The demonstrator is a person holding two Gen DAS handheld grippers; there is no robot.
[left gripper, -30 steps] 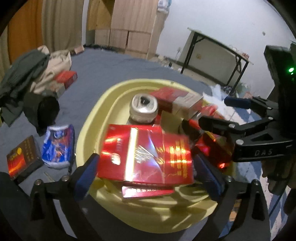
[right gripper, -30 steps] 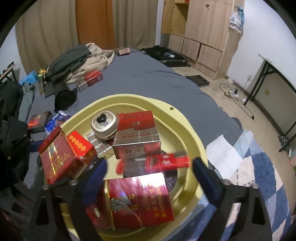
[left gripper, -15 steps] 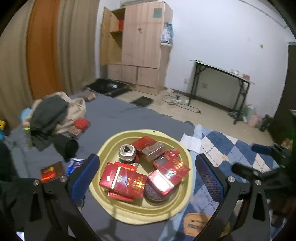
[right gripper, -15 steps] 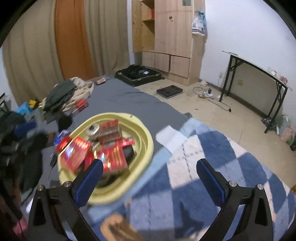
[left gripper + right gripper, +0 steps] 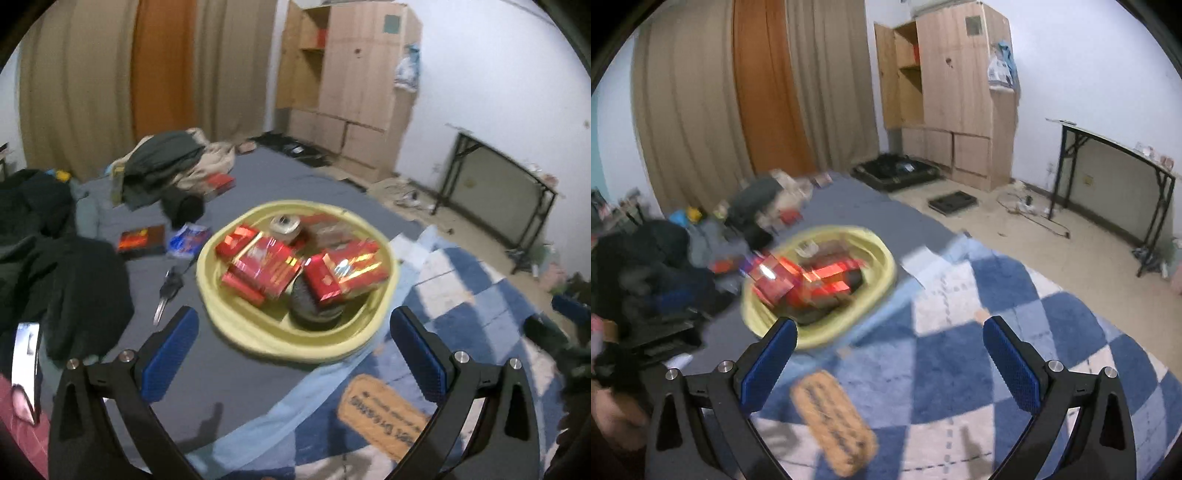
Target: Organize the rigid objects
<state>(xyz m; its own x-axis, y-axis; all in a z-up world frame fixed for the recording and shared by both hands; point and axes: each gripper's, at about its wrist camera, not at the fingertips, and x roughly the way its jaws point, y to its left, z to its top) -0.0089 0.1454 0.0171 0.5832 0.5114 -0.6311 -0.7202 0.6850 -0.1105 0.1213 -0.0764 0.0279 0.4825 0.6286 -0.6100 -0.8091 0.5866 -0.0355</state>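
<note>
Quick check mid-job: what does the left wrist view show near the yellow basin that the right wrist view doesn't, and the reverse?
Only the left wrist view shows the metal key with a black head lying on the grey sheet left of the round yellow plastic basin, and the blue foil packet beside it.

Only the right wrist view shows the flat black tray on the floor and the open black case by the wardrobe.

Both show the basin piled with red boxes, and each claw open and empty: left claw, right claw.
</note>
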